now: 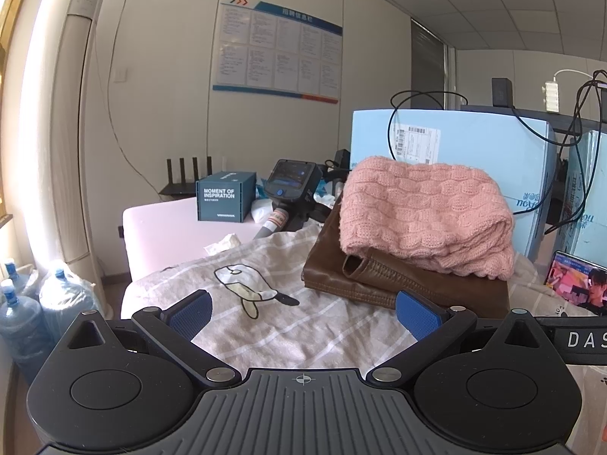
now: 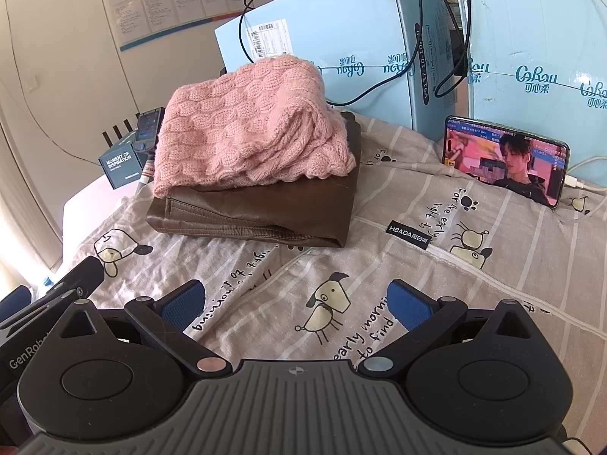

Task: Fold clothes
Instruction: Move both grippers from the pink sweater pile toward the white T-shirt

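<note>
A folded pink knit sweater [image 1: 425, 216] lies on top of a folded brown leather garment [image 1: 379, 284]. The stack sits on a beige cartoon-print sheet [image 1: 265, 333]. My left gripper [image 1: 303, 314] is open and empty, low over the sheet in front of the stack. In the right wrist view the pink sweater [image 2: 246, 129] and the brown garment [image 2: 258, 208] sit ahead and slightly left. My right gripper [image 2: 296, 303] is open and empty above the sheet [image 2: 379, 265], apart from the stack.
A phone [image 2: 504, 159] playing video leans against light blue boxes [image 2: 360, 38] at the back right, with cables hanging over them. A dark teal box [image 1: 224, 197] and a handheld device [image 1: 292, 185] stand at back left. Water jugs [image 1: 22, 322] sit on the floor left.
</note>
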### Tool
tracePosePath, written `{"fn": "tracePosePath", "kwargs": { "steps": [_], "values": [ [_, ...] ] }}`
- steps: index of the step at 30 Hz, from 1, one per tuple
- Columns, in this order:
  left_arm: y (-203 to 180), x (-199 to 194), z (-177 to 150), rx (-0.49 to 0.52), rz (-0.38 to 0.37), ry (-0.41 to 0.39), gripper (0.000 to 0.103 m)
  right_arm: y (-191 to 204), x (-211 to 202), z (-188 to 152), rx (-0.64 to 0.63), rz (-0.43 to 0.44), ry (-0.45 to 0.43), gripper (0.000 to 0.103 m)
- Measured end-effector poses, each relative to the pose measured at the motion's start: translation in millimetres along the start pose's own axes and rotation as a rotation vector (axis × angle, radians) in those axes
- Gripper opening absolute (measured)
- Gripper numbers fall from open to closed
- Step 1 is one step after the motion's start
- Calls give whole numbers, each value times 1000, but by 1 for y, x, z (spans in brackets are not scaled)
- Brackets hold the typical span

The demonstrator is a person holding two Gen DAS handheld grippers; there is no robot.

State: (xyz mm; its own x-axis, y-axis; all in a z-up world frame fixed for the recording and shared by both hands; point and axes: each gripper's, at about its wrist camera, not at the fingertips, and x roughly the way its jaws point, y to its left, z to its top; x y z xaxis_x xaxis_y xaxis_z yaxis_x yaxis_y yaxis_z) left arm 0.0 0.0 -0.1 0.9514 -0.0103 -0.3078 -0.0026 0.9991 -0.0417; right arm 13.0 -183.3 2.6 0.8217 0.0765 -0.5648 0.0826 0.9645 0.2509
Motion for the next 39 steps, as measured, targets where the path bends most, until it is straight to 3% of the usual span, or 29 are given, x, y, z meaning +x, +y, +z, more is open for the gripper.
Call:
{"fn": "tracePosePath", "kwargs": {
  "steps": [10,20,30,39],
  "values": [
    [1,1,-1,-5,-2,2,103,0,0,0,1,-2,7,103],
    [20,2,-3,-85,-38,2,103,-1,-1,-4,-6,-10,8,103],
    [38,-1,-11,-107,-214,10,103,1,-6,-21,-19,-72,-28,103],
    [46,-2,-25,-103,-301,4,103,4,-29,-30,-91,-187,-83,103]
  ]
}}
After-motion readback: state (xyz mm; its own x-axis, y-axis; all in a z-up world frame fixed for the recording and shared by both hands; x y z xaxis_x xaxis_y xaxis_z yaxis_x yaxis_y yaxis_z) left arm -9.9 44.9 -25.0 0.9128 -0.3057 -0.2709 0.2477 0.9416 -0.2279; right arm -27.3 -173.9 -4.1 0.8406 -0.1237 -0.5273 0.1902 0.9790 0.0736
